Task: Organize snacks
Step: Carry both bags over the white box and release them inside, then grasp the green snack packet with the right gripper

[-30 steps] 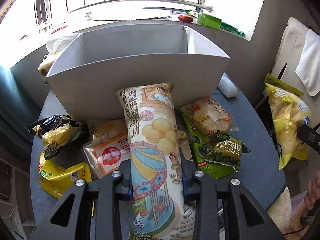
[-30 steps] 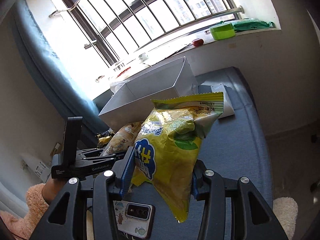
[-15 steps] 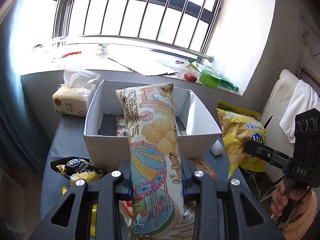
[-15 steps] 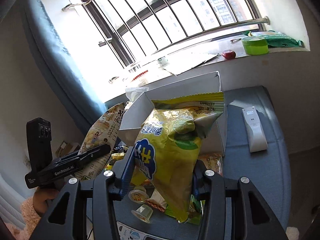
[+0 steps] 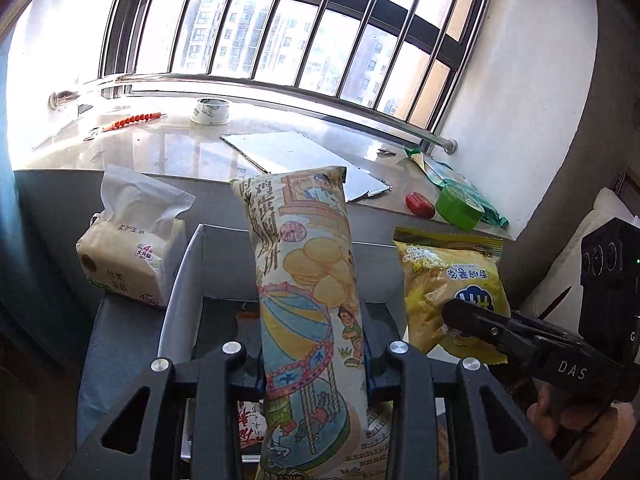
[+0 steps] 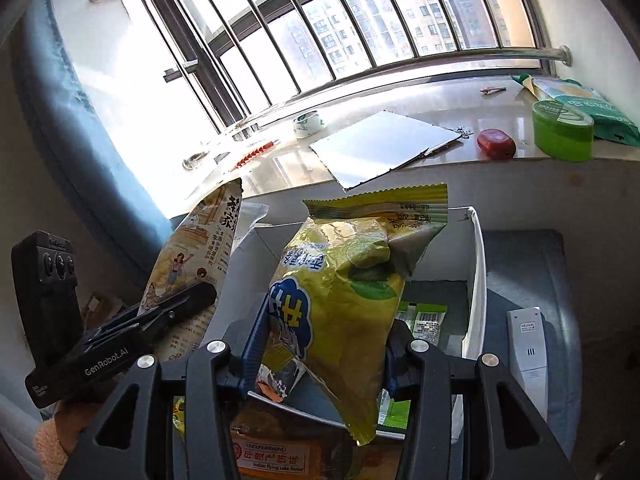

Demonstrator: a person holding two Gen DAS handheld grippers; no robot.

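My left gripper point(image 5: 316, 364) is shut on a long cream biscuit pack point(image 5: 308, 300) with a carousel drawing, held upright above the white cardboard box point(image 5: 180, 280). My right gripper point(image 6: 320, 348) is shut on a yellow snack bag point(image 6: 344, 280), held above the same box point(image 6: 476, 280). Each gripper shows in the other's view: the right one point(image 5: 472, 320) with its yellow bag point(image 5: 448, 284), the left one point(image 6: 188, 300) with the biscuit pack point(image 6: 192, 256). Green packets point(image 6: 424, 320) lie inside the box.
A tissue pack point(image 5: 128, 256) stands left of the box. A white remote point(image 6: 528, 344) lies right of it on the blue-grey table point(image 6: 520, 260). The windowsill holds a tape roll point(image 5: 210, 111), a white board point(image 6: 384, 148), a red object point(image 6: 496, 143) and a green tub point(image 6: 562, 130). An orange cake pack point(image 6: 272, 456) lies below.
Both grippers have risen and moved forward with their packs, from in front of the box to over its opening. The two grippers now sit closer side by side.
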